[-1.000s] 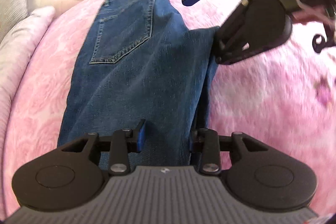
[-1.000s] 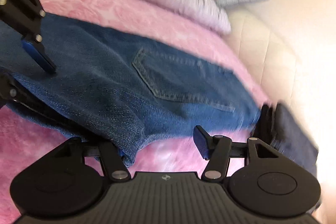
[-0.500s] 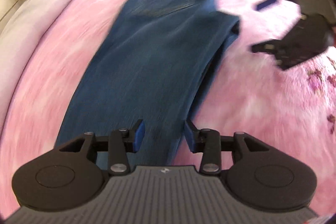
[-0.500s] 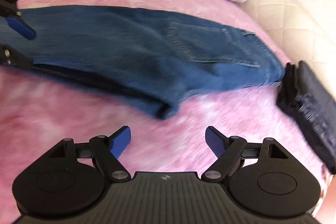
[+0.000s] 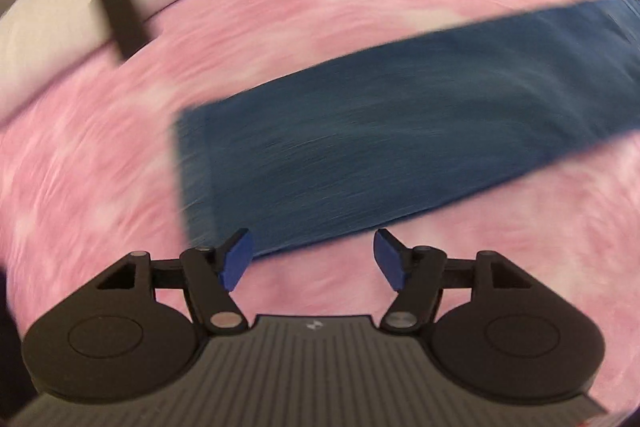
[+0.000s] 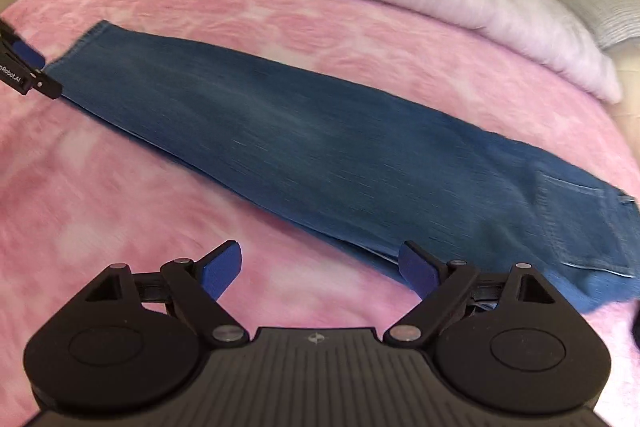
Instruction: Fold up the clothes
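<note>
Both grippers have let go of the jeans and pulled back along them. A second ago each was clamped on the denim near the seat; now the left gripper hangs at the hem end, jaws opening, nothing between them. The right gripper sits by the near edge close to the back pocket, jaws opening to wide, also empty. The jeans lie flat, folded lengthwise leg on leg, across the pink blanket. My read: lengthwise fold done, crosswise fold next, likely starting from the hem.
</note>
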The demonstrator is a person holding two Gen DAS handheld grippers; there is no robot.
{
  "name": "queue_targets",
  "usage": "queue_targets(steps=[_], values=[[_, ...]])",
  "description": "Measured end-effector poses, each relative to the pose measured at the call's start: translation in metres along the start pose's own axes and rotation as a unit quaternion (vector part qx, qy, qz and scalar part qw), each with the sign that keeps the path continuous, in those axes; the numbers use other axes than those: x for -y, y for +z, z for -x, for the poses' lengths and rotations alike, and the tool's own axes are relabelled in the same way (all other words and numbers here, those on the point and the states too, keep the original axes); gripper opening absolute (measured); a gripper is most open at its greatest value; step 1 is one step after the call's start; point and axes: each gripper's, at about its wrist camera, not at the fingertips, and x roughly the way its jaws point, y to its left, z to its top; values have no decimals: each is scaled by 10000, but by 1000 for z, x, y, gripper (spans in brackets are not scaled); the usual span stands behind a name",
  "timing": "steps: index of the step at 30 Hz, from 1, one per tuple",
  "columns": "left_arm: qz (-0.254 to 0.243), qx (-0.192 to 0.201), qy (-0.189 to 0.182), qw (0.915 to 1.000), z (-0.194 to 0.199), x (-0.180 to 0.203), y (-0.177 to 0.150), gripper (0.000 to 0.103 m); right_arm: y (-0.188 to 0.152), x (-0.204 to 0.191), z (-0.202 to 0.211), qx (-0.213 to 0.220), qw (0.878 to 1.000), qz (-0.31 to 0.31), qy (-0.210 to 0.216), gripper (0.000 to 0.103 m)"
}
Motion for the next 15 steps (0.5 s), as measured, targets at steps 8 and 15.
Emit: queue_targets(steps=[8,15], values=[[316,132,-111,9994,16,-60,-27,72,49,-49,-20,-1098,9897,-835,371,88],[113,147,-298,9994,23,-69,-49,83,68,-82,-15,-1120,9897,-845,282,88]])
